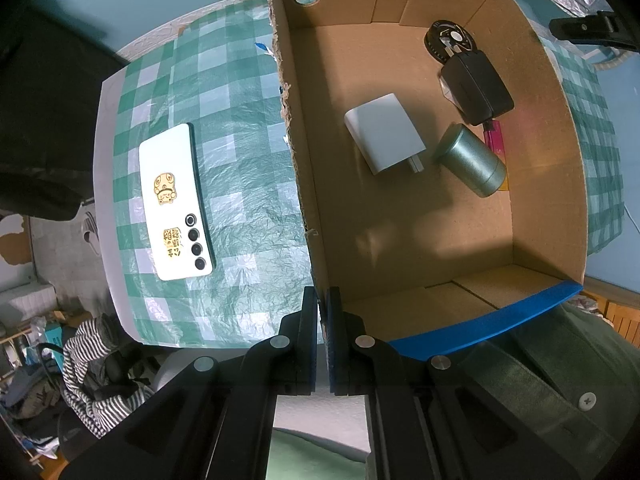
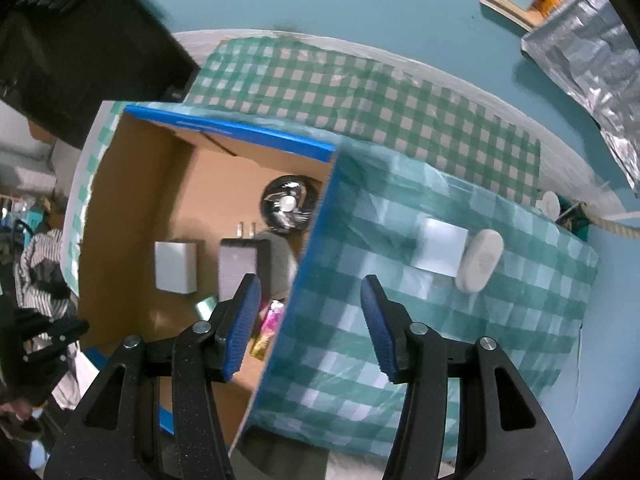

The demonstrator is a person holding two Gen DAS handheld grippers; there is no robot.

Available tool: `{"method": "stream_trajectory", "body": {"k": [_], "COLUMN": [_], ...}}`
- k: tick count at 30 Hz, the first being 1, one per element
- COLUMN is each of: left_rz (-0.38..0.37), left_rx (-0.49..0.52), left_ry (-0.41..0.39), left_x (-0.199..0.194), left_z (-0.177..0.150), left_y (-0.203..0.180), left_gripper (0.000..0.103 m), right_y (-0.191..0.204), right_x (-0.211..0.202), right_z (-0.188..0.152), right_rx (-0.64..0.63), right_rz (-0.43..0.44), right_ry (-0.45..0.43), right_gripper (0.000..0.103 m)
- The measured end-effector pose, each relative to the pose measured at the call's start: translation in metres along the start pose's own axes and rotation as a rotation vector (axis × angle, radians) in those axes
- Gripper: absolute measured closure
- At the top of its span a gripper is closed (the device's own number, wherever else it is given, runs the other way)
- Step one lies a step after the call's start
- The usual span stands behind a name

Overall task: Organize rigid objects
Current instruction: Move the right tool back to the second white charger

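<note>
An open cardboard box [image 1: 540, 184] with a blue rim stands on a green checked cloth [image 1: 240, 120]. Inside lie a white charger [image 1: 384, 134], a green metal tin [image 1: 472, 160], a black adapter [image 1: 476, 84], a round black fan [image 1: 448, 40] and a pink item [image 1: 494, 136]. My left gripper [image 1: 322, 300] is shut on the box's left wall near its front corner. A white phone [image 1: 176, 204] lies face down left of the box. My right gripper [image 2: 312, 292] is open and empty above the box's right wall [image 2: 308, 264]. A white oval object [image 2: 480, 260] and a pale flat square [image 2: 440, 252] lie right of the box.
A dark monitor [image 2: 80, 52] stands at the back left. A silver foil bag [image 2: 592, 64] and a rope [image 2: 616, 228] lie at the back right on the blue table [image 2: 360, 0]. Striped clothing [image 1: 96, 360] and clutter sit below the table's edge.
</note>
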State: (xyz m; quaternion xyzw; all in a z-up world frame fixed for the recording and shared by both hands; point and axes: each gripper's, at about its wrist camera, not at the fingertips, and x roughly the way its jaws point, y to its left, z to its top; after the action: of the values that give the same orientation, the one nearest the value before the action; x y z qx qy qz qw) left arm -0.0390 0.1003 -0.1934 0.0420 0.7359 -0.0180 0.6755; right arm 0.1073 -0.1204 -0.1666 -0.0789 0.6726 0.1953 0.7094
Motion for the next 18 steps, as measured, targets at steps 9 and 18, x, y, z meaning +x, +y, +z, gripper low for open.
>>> {"method": "stream_trajectory", "body": {"k": [9,18], "left_rz": [0.001,0.0], "left_rx": [0.001,-0.001], "left_ry": [0.001,0.001], "left_x": [0.0,0.0], "left_z": [0.0,0.0], "left_y": [0.0,0.0], "left_gripper": [0.099,0.099], "right_y": [-0.053,-0.099], "right_x": [0.019,0.049], "right_z": [0.002,0.013], "right_rx": [0.076,0.146], "right_rz": [-0.023,-0.038], "right_ry": [0.022,0.042], "right_gripper": [0.041,0.041]}}
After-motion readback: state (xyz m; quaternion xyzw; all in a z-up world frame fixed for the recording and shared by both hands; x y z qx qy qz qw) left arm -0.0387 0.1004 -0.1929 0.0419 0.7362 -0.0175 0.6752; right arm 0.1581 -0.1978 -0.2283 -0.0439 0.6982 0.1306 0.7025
